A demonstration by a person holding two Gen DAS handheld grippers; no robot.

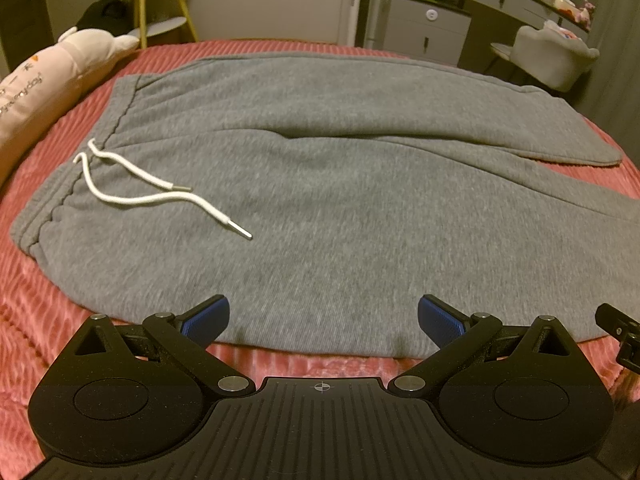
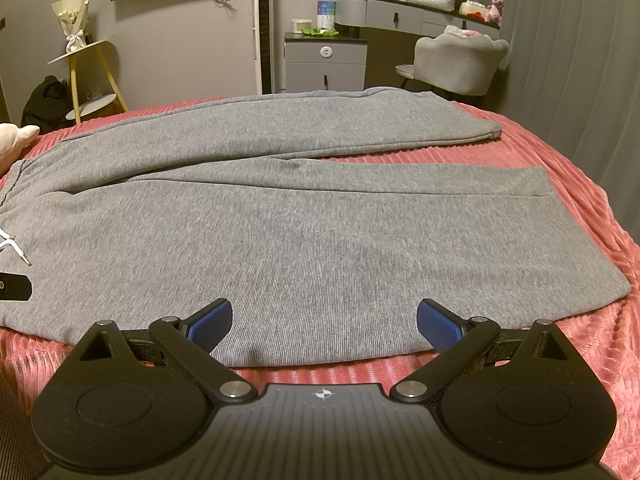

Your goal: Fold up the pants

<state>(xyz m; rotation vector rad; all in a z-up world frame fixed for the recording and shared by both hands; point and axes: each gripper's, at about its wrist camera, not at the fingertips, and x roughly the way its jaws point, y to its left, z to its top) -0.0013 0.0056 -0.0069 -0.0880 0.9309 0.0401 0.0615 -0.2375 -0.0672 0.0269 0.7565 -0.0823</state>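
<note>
Grey sweatpants lie flat on a pink bedspread, waistband to the left, legs spread to the right. A white drawstring lies on the waist area. My left gripper is open and empty, over the near edge of the pants by the hip. In the right wrist view the pants show both legs, the near leg hem at right. My right gripper is open and empty, over the near edge of the near leg.
A pink pillow lies at the bed's left. Beyond the bed stand a yellow-legged side table, a grey cabinet, a vanity desk and a grey chair. The bedspread's edge drops off at right.
</note>
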